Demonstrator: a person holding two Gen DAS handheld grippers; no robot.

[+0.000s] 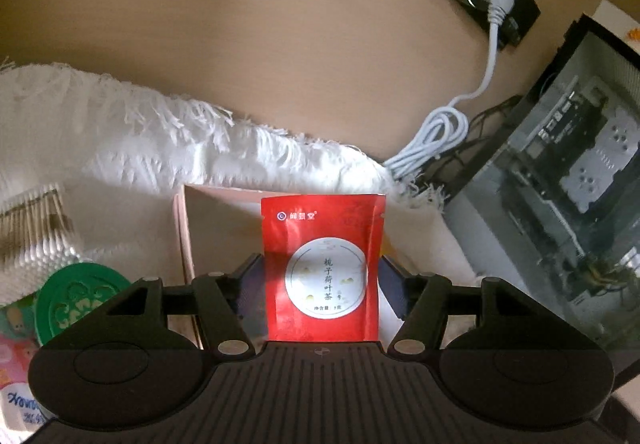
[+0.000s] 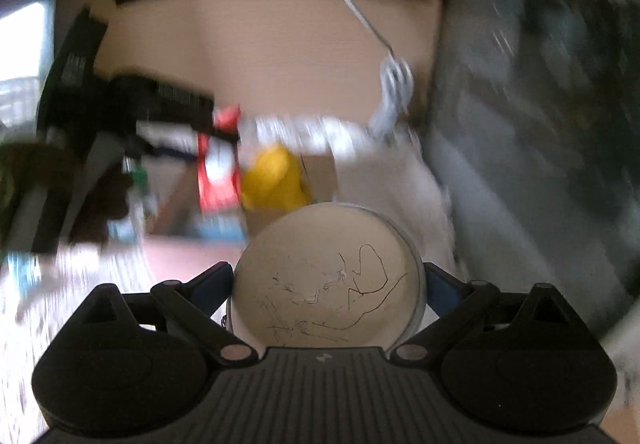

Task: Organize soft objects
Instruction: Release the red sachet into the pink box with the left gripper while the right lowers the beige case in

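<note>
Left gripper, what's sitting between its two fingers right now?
In the left wrist view, a red tea sachet stands upright between the left gripper's fingers, in front of a pink box.

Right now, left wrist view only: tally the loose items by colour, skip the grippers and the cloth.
Red: 1, the tea sachet between the left gripper fingers
Green: 1, round lid
White: 2, coiled cable and cotton swab pack
Pink: 2, box behind the sachet and packet at the left edge
Total: 6
</note>
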